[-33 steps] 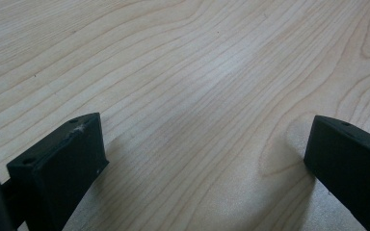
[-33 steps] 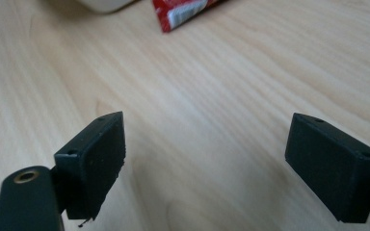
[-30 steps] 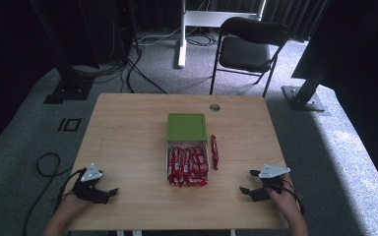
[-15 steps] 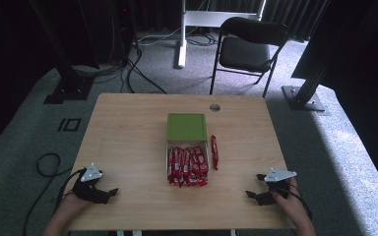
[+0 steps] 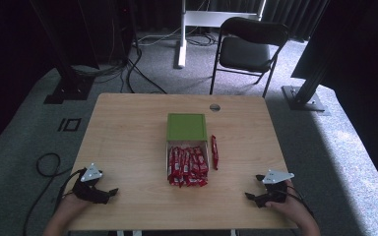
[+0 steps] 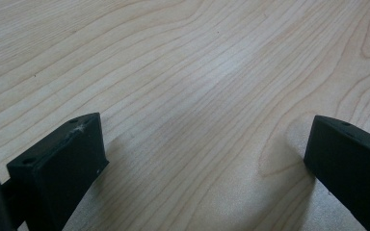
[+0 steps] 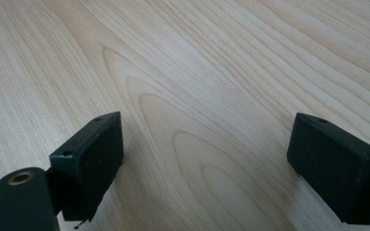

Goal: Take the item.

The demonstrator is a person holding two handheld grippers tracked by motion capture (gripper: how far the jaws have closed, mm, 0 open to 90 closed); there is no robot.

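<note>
Your two grippers sit at the near corners of the pale wooden table (image 5: pixel 128 132), well apart from the goods. The left gripper (image 5: pixel 109 193) has its jaws spread wide over bare wood grain, and the right gripper (image 5: pixel 250 196) is the same, wide open with nothing between the jaws.

What you're after is in the middle of the table: a small open box with a green lid (image 5: pixel 186 127) flipped back at the far end, and a heap of red foil-wrapped candy bars (image 5: pixel 187 166) packed in and spilling toward you. One loose red candy bar (image 5: pixel 214 152) lies on the wood just beside the box's right side, lengthwise, apart from the pile.

My guess on handling: these will be light, so weight's a non-issue. The wrappers look glossy, so expect them to be slick and crinkly, and the bar inside may snap or squash if you clamp hard. I'd go for the loose one first, since it's got open table around it. Pinch across the narrow width near the middle, not at the crimped ends, where the foil would likely just slide out. The box probably weighs next to nothing too, so it may scoot if you bump it.
</note>
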